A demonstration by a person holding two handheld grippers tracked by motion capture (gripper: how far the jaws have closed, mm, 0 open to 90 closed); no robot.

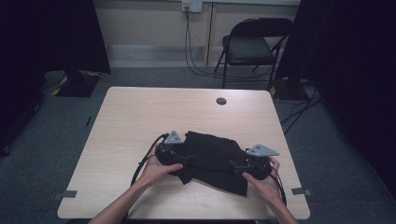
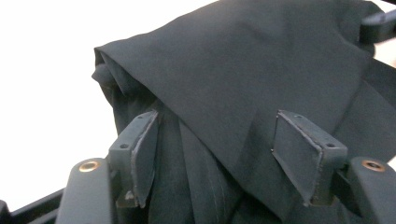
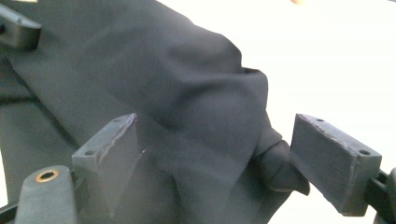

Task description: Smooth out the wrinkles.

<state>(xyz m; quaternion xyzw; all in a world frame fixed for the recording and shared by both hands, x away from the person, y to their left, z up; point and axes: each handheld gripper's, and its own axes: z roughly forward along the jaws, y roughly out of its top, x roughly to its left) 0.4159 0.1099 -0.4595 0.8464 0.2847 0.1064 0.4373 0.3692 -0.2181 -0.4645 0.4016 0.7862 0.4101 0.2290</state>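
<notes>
A crumpled black cloth (image 1: 212,156) lies on the near half of the light wooden table (image 1: 140,112). My left gripper (image 1: 184,158) is at the cloth's left edge and my right gripper (image 1: 236,165) at its right edge, each held by a hand. In the left gripper view the gripper (image 2: 219,156) stands open, with folds of the cloth (image 2: 243,70) between its wide-set pads (image 2: 299,156). The right gripper (image 3: 219,158) is open as well. The cloth (image 3: 154,84) bulges between its pads (image 3: 331,163), and a bunched corner sits close to the right one.
A round cable grommet (image 1: 221,101) sits near the table's far edge. A black folding chair (image 1: 252,46) stands behind the table, with cables on the grey floor. Dark curtains hang at both sides. Bare tabletop lies left, right and beyond the cloth.
</notes>
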